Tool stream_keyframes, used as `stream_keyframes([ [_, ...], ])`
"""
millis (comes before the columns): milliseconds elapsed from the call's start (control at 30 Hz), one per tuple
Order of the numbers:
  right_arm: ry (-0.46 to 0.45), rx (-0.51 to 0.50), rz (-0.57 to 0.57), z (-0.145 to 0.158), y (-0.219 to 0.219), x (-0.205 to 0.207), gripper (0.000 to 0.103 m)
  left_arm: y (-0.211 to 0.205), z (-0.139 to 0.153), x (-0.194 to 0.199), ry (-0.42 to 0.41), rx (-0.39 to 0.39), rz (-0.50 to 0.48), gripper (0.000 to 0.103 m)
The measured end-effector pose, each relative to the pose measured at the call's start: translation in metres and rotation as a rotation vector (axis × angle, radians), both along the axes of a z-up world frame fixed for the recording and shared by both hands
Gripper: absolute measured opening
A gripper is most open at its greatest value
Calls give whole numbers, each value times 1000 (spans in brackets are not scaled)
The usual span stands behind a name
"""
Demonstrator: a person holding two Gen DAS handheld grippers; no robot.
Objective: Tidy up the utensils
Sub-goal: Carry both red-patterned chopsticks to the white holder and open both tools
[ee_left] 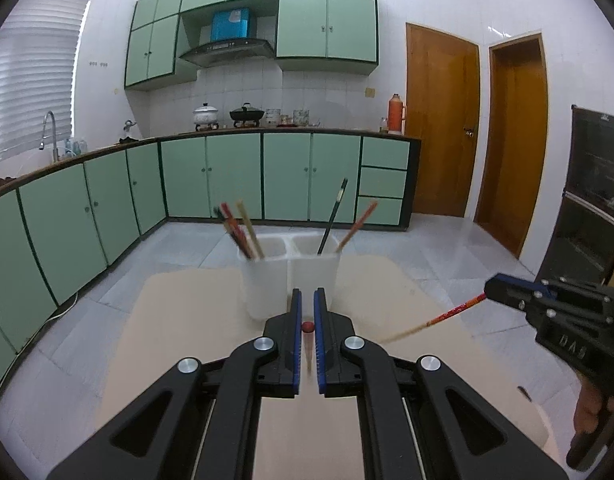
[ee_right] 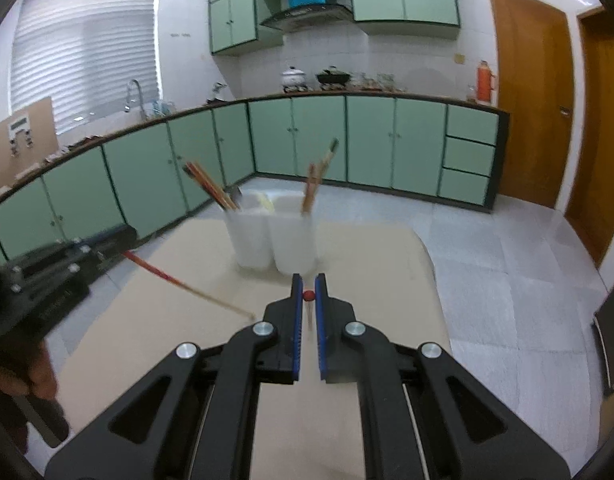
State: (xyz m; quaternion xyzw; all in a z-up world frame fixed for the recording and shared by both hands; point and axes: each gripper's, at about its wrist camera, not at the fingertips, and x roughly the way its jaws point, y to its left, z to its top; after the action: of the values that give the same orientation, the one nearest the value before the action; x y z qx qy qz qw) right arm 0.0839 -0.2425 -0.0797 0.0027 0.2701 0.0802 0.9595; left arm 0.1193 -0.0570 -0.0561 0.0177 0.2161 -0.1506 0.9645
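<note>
**Two chopsticks up, one in each gripper**

We are above the beige table (ee_left: pixel 179 320), and both grippers are loaded. Our left gripper (ee_left: pixel 308 300) has its blue-padded fingers (ee_left: pixel 295 340) pinched tight on a chopstick (ee_left: pixel 308 344). From the left wrist view we see it nearly end-on: the red butt sits between the fingers and the pale shaft drops away below it, so its long axis runs roughly up and down. From the right wrist view that same chopstick (ee_right: pixel 179 280) juts out of the left gripper (ee_right: pixel 123 238) and slants down to the right, red section at the fingers, pale tip low over the table.

Our right gripper (ee_right: pixel 308 286) mirrors it: fingers closed on a second chopstick (ee_right: pixel 308 295), red end up between the pads, shaft hanging below. In the left wrist view it sticks out of the right gripper (ee_left: pixel 491 290) and points down-left, orange-red near the fingers, fading to a pale tip (ee_left: pixel 391 338).

Ahead stands the white holder (ee_left: pixel 291 276) with its two compartments, on the table's far part. The left compartment holds a bundle of chopsticks (ee_left: pixel 241 230) leaning up-left. The right one holds a dark chopstick (ee_left: pixel 333 216) and a reddish one (ee_left: pixel 357 226), both leaning up-right.

Writing? Embossed letters sit on the right gripper's body (ee_left: pixel 571 350), too blurred to read surely. The blue box (ee_left: pixel 230 24) above the range hood carries a label we cannot make out.
</note>
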Motion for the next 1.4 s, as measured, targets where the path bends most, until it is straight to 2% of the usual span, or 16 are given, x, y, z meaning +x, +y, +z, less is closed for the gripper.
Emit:
stream_keyframes([
  [300, 10, 32, 102, 52, 1, 44, 5, -1, 26, 15, -26, 5, -39, 6],
  [600, -40, 63, 165, 99, 6, 70, 5, 8, 54, 32, -56, -38, -51, 6],
  [1033, -138, 51, 185, 165, 16, 131, 5, 8, 132, 89, -231, -45, -15, 6],
  [1200, -148, 37, 161, 170, 17, 160, 5, 2, 143, 118, -257, -45, 2, 6],
  [1400, -134, 33, 138, 156, 16, 189, 5, -8, 134, 152, -250, -35, 21, 6],
])
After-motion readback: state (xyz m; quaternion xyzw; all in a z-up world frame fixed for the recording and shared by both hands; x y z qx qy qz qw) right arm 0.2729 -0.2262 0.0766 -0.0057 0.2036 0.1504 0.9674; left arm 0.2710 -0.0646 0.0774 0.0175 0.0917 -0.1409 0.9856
